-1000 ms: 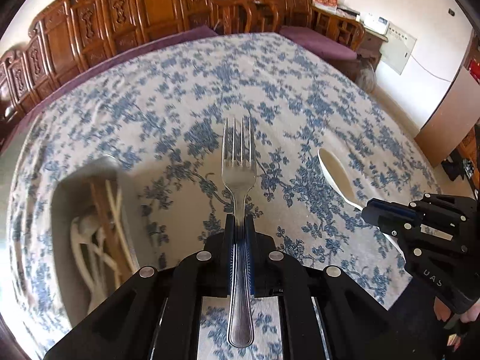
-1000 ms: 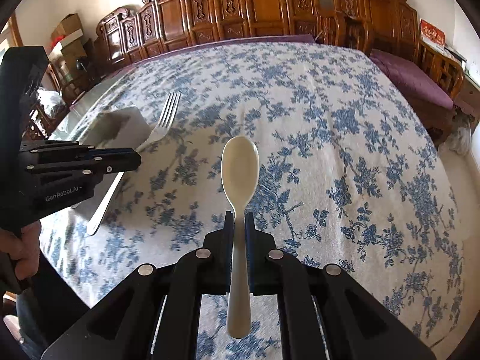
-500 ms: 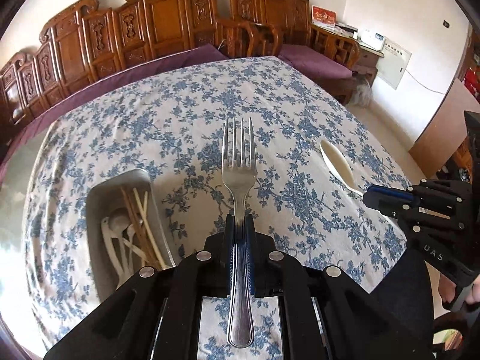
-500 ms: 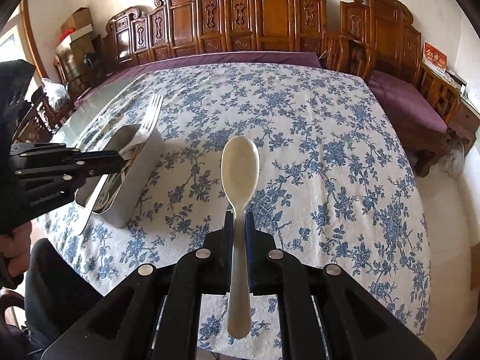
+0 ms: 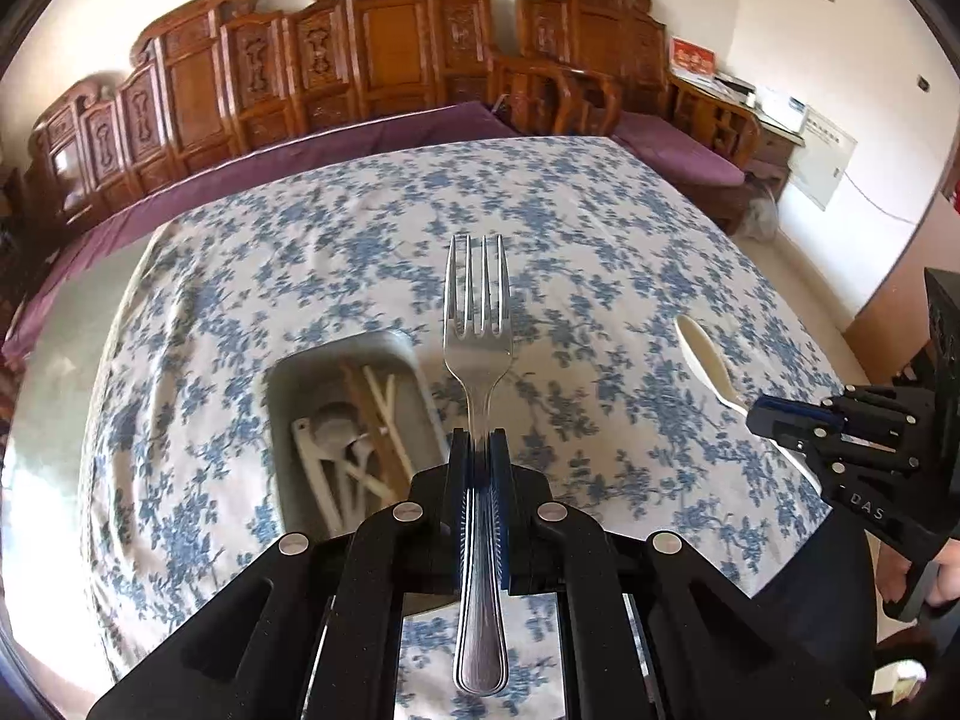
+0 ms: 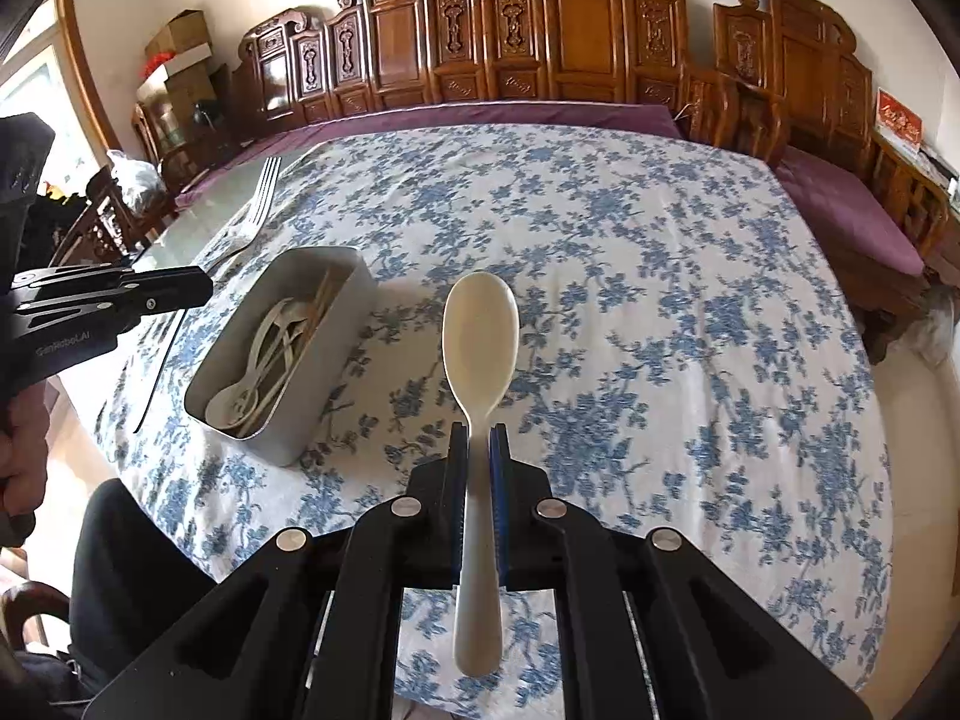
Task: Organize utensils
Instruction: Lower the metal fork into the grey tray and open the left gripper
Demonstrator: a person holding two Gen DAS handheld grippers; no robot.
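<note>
From the left wrist, the left claw (image 5: 478,450) clamps a steel fork (image 5: 478,360) by its handle, high above the metal utensil tray (image 5: 282,420); released from here, it could bounce onto the worktop (image 5: 600,240). From the right wrist, the right claw (image 6: 478,444) pinches a cream spoon (image 6: 480,348) edge-on, a thin hold that might let it twist.

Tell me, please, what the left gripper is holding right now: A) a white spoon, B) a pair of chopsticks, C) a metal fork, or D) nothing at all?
C: in the left wrist view the left gripper is clamped on the handle of a metal fork, tines pointing forward above the grey tray.
</note>
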